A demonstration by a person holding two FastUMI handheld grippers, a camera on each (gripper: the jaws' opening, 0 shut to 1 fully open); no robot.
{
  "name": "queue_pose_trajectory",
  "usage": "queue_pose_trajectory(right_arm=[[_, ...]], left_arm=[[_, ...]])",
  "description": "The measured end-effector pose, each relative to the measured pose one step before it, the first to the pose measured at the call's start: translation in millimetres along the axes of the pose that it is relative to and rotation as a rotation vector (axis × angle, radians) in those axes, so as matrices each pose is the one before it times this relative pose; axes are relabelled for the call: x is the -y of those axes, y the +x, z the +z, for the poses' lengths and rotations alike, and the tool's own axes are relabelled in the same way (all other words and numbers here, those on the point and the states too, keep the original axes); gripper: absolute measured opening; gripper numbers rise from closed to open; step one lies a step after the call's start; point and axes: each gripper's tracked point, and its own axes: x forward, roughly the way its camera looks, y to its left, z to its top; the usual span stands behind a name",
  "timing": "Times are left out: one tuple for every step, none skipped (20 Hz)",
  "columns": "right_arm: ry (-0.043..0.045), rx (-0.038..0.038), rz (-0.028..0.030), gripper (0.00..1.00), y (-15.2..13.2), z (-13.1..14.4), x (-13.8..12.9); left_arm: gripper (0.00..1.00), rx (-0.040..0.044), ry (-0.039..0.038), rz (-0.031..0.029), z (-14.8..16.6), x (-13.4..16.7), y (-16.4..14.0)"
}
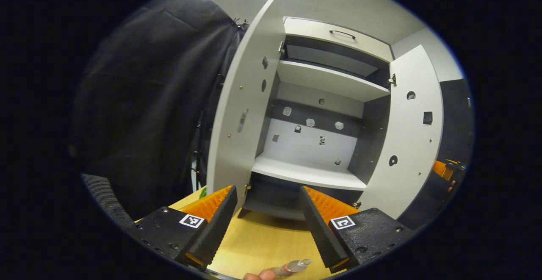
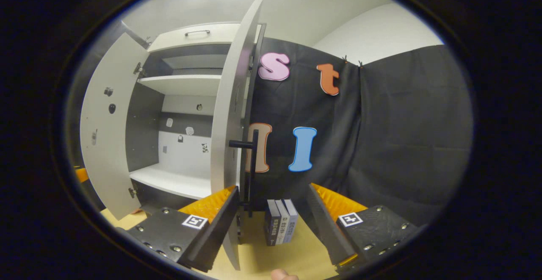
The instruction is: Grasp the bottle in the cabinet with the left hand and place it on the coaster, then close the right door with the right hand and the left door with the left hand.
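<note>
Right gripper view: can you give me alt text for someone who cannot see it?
The open right claw faces the edge of the cabinet's open right door and its black handle. The left door is open too, showing bare shelves. Three books stand on the wooden table.

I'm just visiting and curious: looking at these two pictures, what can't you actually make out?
- Bottle, left gripper view: cut off by the bottom edge, so its resting place and any coaster are unknown.
- Small bits on the cabinet's back wall: too small to identify.
- Books, right gripper view: spine print too small and blurred.
- Right door's handle: its lower end is hidden behind the right gripper's finger.
</note>
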Motion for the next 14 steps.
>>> queue_pose_trajectory(right_arm=[[0.0014,-0.0012,0.00577,0.96,0.54,-0.16,-1.09],[-0.00014,0.0006,0.00752,0.96,-0.2,0.45,-0.97],[-0.00386,-0.00134,0.00545,0.96,0.55,0.5,-1.46],[-0.00314,0.00083,0.00434,0.93,0.11,0.19,-0.73],[-0.0019,-0.001,0.00265,0.96,-0.27,-0.52,-1.2],[0.00108,-0.00085,0.00062,0.96,-0.07,0.47,-1.55],[0.00129,-0.00063,-0.00007,0.96,-0.35,-0.33,-1.52],[0.0027,-0.00089,-0.00167,0.96,-0.7,0.08,-1.56],[0.00455,-0.00053,-0.00131,0.93,-0.5,0.2,-1.39],[0.00511,-0.00172,0.00195,0.96,-0.48,-0.69,-2.29],[0.00752,-0.00197,0.00551,0.96,-0.44,0.51,-4.07],[0.0092,-0.00265,0.00939,0.96,0.18,-1.16,-5.92],[0.01001,-0.00158,0.01342,0.93,-0.48,0.17,-8.02],[0.00862,-0.00192,0.01679,0.93,0.49,-0.35,-9.15]], left_arm=[[0.93,-0.00019,0.00052,0.02366,0.74,-9.55,-2.05],[0.93,0.00111,-0.00032,0.02379,1.39,-9.86,-1.82],[0.92,0.00215,0.00073,0.02408,1.09,-9.86,-1.52],[0.93,0.00159,-0.00108,0.0211,1.58,-9.71,-1.94],[0.93,-0.00051,-0.00189,0.01763,0.73,-8.19,0.47],[0.93,-0.00195,-0.00166,0.01706,1.34,-7.75,-0.44],[0.93,-0.00138,-0.00174,0.01681,0.3,-7.82,-0.13],[0.93,-0.00059,-0.00247,0.01278,1.27,-6.27,0.35],[0.93,0.00093,-0.00343,0.00778,1.27,-4.81,0.83],[0.93,0.00069,-0.00363,0.00564,1.85,-4.04,0.56],[0.93,0.00008,-0.00276,0.00524,0.49,-3.3,2.22],[0.93,-0.00075,-0.00083,0.00419,0.83,-3.24,1.03],[0.93,-0.00061,0.00055,0.0039,0.16,-4.05,1.33],[0.93,-0.0009,0.00128,0.00247,0.77,-3.2,0.46]])
